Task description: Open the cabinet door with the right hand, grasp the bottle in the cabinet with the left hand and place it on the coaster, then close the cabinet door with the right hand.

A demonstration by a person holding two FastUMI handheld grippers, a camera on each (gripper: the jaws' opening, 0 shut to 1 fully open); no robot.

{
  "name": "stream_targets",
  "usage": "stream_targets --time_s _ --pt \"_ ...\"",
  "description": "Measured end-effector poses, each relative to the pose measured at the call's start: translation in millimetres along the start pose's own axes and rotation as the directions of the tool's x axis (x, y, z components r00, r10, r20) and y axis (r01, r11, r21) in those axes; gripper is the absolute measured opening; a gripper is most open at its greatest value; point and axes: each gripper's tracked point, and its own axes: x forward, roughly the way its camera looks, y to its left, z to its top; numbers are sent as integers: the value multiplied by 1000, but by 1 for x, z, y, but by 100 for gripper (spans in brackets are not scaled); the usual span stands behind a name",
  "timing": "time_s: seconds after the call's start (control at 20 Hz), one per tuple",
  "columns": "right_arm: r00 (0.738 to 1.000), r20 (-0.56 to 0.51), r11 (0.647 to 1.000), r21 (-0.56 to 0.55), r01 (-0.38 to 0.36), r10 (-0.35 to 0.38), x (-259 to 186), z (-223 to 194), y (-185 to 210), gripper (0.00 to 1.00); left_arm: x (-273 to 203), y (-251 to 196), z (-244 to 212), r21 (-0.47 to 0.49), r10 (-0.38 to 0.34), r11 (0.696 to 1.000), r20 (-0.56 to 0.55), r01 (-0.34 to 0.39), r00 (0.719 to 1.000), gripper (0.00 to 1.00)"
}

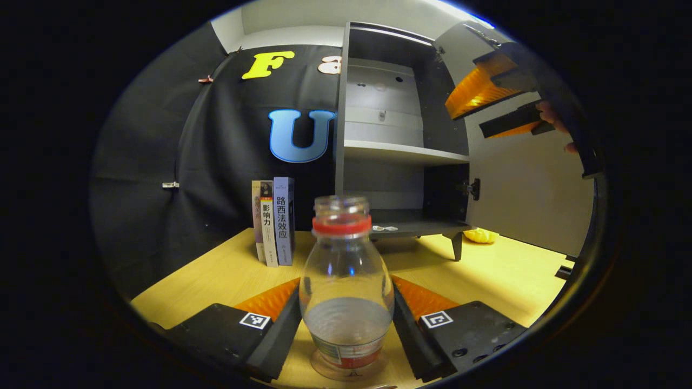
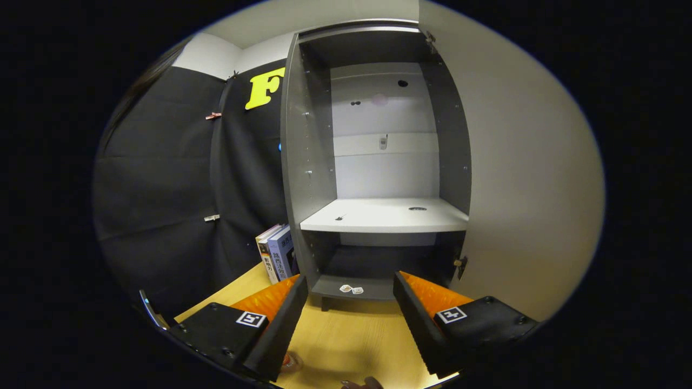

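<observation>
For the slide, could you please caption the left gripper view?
Bottle stands on the table between the left hand-held gripper, cabinet open behind.

Table (image 1: 227,270) (pale wood) bears books (image 1: 274,221), cabinet (image 1: 400,135), coaster (image 1: 348,370).

Both views are evenly lit from above; brightest patch is the ceiling strip at the top edge of the left gripper view. The table (image 1: 503,275) reads warm yellow and well exposed. The cabinet (image 2: 378,162) interior is dim at its side walls and under the shelf (image 2: 386,215), whose top catches light. A soft shadow lies on the table beneath the cabinet's base.

The bottle (image 1: 346,286), between the left gripper's (image 1: 346,319) fingers, shows small specular spots on its shoulder. Focus is sharp at centre. Strong fisheye bowing: the door (image 2: 519,178) curves at the right edge. Rim regions darken and soften slightly. No motion blur seen.
</observation>
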Motion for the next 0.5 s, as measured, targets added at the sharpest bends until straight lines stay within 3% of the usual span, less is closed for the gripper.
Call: stream_targets --time_s 0.25,0.5 --pt "998 61 998 -48 38 -35 -18 37 -7 98 -7 -7 55 26 -32 999 36 31 999 86" --pt "996 91 989 -142 25 -12 -69 86 -8 98 -23 -22 163 6 -126 992 73 126 989 85"
